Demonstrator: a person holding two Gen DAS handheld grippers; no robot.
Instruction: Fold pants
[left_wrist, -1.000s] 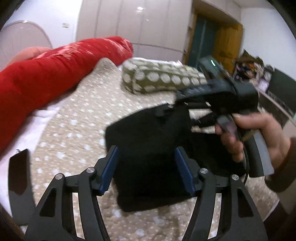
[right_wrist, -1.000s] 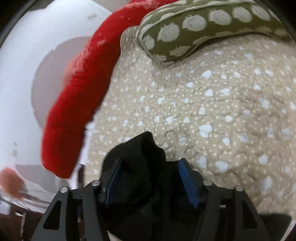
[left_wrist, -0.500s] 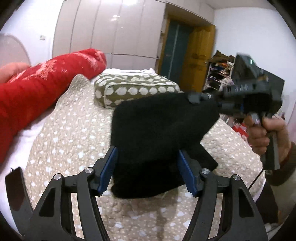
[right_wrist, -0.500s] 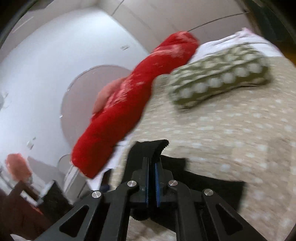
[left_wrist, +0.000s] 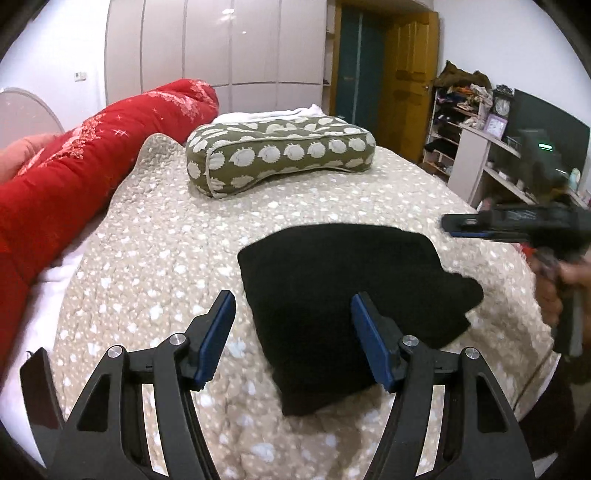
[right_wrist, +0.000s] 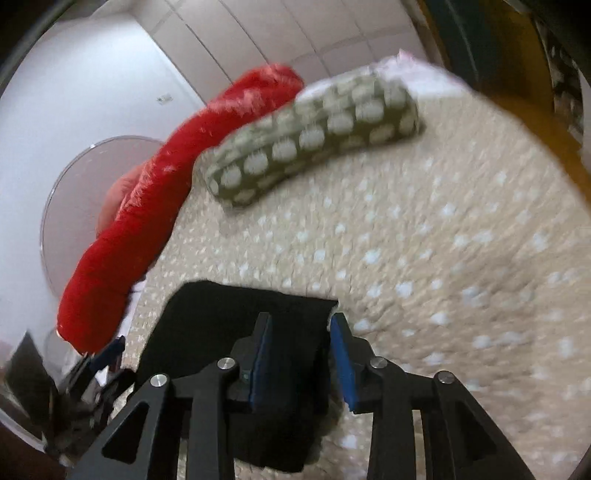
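Plainly, view by view:

Left wrist view, pants: the black pants (left_wrist: 354, 291) lie on the spotted beige quilt (left_wrist: 184, 258) as a compact folded block, near the front edge of the bed, with one lumpy corner jutting out to the right.
Left wrist view, left gripper: the left gripper (left_wrist: 295, 339) hovers over the near edge of the block with its jaws wide apart; the blue pads (left_wrist: 369, 339) press on nothing and no cloth is pinched.
Left wrist view, right gripper: the right gripper (left_wrist: 465, 226) shows at the right edge, blurred, carried by a hand (left_wrist: 554, 291), with its tip just past the far right corner of the pants and apart from them.
Left wrist view, surroundings: a green patterned pillow (left_wrist: 280, 155) and a red rolled duvet (left_wrist: 92, 155) sit farther up the bed, well apart from the pants.

Right wrist view, right gripper: the right gripper (right_wrist: 299, 354) has its jaws opening, with black cloth seen between and below the pads but not squeezed by them.
Right wrist view, pants: the block's corner (right_wrist: 325, 302) lies right beside the right pad.

Step in hand: apparently letting go once a fold has been laid down.
Next move: probably tidying the jutting corner or making one more fold, which calls for a fresh pinch at an edge and a level carry across.
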